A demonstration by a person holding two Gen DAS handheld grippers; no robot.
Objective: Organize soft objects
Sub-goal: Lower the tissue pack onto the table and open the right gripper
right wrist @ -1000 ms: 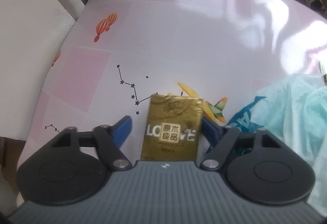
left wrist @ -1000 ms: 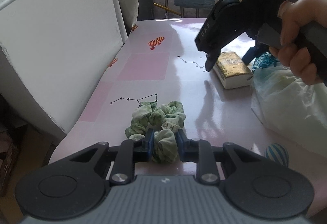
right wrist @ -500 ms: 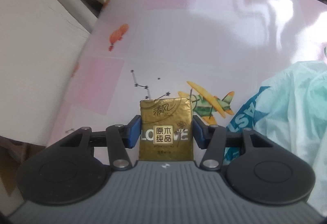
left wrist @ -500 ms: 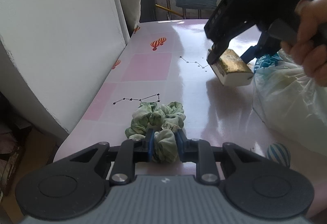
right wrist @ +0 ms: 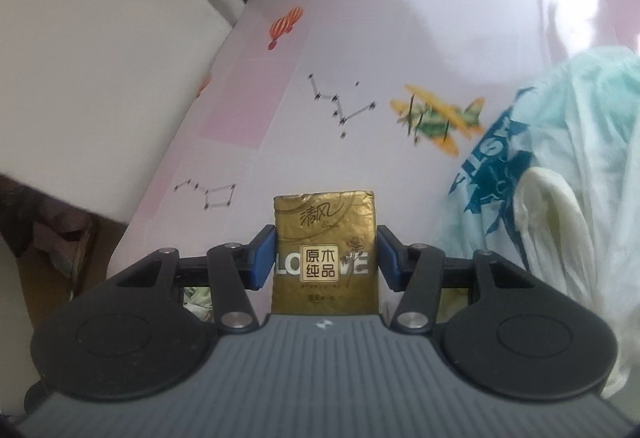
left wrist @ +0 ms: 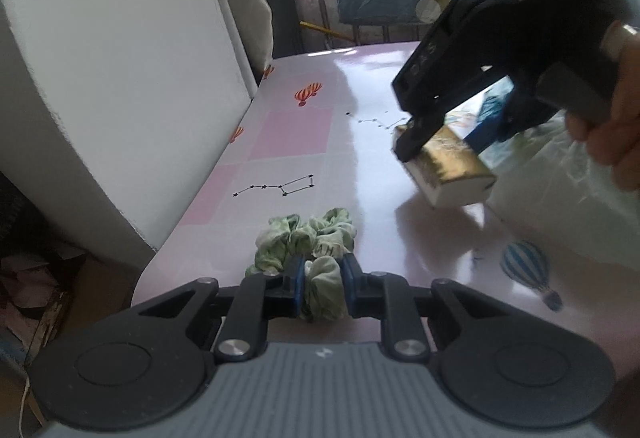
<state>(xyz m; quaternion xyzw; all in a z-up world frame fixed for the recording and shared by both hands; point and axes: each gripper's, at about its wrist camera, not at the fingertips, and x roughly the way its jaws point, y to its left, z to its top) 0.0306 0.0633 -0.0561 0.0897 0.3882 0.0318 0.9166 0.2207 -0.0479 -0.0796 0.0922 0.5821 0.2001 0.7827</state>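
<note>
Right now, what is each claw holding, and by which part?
Left claw: green scrunchie, pinched at its near loop. Right claw: gold tissue pack, gripped across its long side edges.

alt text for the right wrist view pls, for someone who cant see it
The right gripper grips a gold tissue pack between its blue pads, above a pink table printed with balloons, constellations and a plane. A pale plastic bag lies to the right.

Pink patterned table [left wrist: 304, 142]; white board [left wrist: 120, 78] alongside
</note>
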